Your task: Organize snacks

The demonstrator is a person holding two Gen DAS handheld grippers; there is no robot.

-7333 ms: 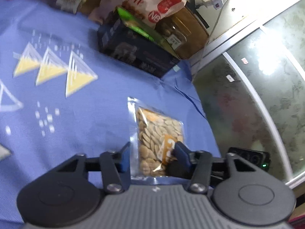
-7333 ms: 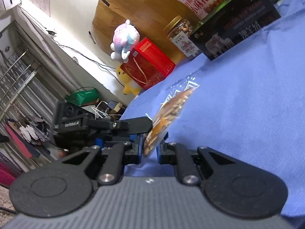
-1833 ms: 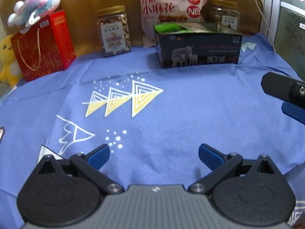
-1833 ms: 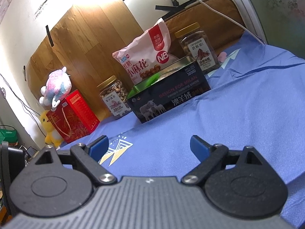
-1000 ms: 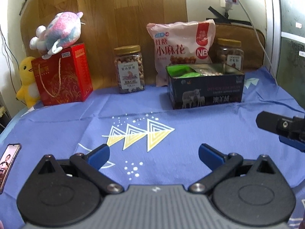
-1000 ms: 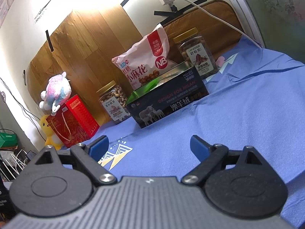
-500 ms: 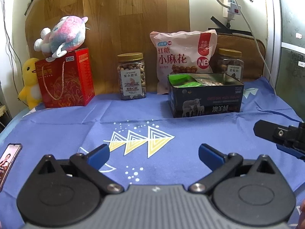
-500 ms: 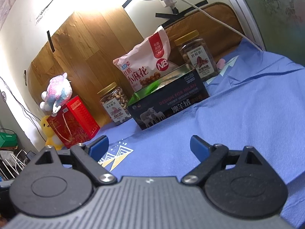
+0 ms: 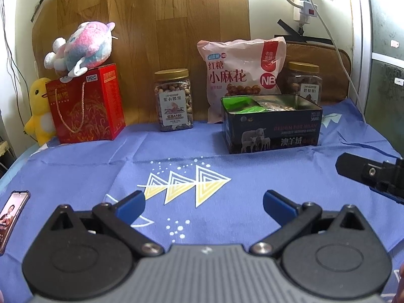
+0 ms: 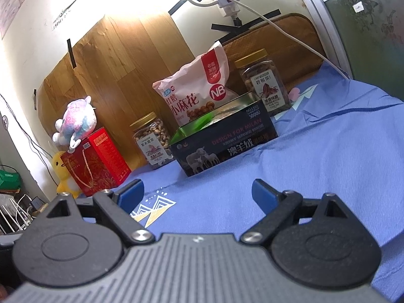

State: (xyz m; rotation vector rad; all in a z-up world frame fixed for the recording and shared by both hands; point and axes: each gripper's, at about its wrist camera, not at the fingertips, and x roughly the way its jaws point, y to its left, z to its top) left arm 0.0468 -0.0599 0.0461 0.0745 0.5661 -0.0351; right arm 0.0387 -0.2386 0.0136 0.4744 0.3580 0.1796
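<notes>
Left gripper (image 9: pixel 203 203) spread wide, nothing between its blue fingertips (image 9: pixel 131 203), hovering over blue cloth (image 9: pixel 227 166) on the desk. Ahead and slightly right: dark tin box (image 9: pixel 272 128), lid off, green packets inside. Behind it, pink snack bag (image 9: pixel 242 75) upright, with a nut jar (image 9: pixel 304 80) to its right. Ahead, left of the box: second nut jar (image 9: pixel 174 99). Far left ahead: red gift box (image 9: pixel 87 103) with plush toy (image 9: pixel 80 48) on top, yellow duck (image 9: pixel 40 111) beside it. Phone (image 9: pixel 11 214) near left. Right gripper (image 9: pixel 373 174) partly visible at right edge.
</notes>
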